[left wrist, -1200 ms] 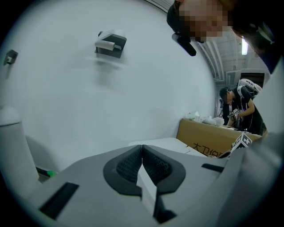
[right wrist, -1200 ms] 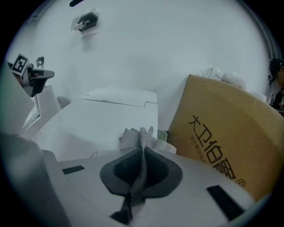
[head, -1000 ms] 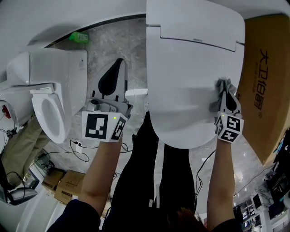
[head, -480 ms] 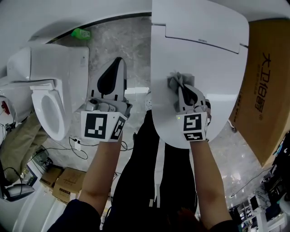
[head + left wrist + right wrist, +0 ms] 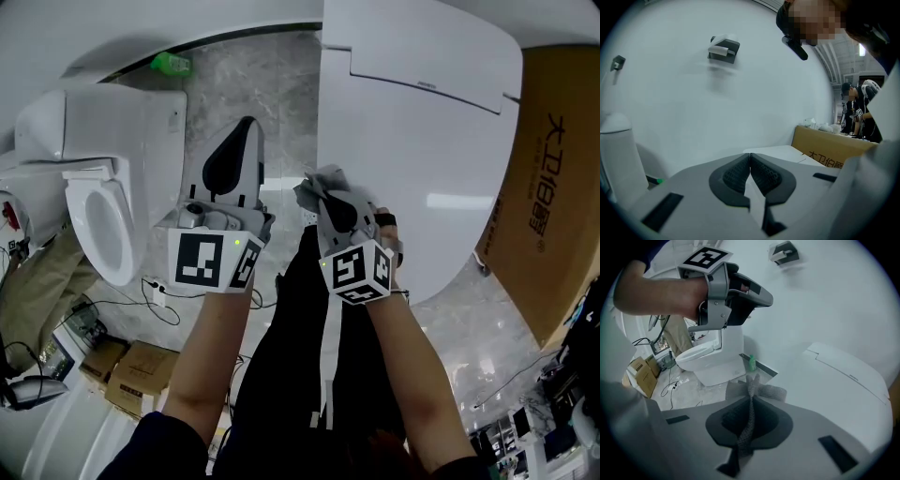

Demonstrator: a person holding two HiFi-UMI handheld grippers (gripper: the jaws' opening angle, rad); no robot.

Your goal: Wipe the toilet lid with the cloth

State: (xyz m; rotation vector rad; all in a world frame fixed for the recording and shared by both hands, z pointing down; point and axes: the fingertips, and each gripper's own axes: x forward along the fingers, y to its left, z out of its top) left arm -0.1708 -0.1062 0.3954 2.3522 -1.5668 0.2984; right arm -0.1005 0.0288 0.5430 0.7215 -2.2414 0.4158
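The white toilet lid point(image 5: 422, 141) fills the upper right of the head view and shows in the right gripper view as the lid point(image 5: 834, 380). My right gripper point(image 5: 330, 197) is shut on a grey cloth point(image 5: 319, 185), held at the lid's left front edge. In the right gripper view the cloth point(image 5: 751, 394) runs pinched between the jaws and fans out past the tips. My left gripper point(image 5: 239, 150) hangs over the floor between the two toilets, away from the lid, jaws together and empty point(image 5: 750, 164).
A second white toilet point(image 5: 103, 178) with its seat open stands at the left. A green bottle point(image 5: 169, 64) sits on the floor by the wall. A brown cardboard box point(image 5: 553, 178) stands right of the lid. Cables and small boxes point(image 5: 131, 370) lie at lower left.
My right gripper has dragged the cloth leftward across the lid, from its right side to its left front edge. The left gripper has stayed in place.
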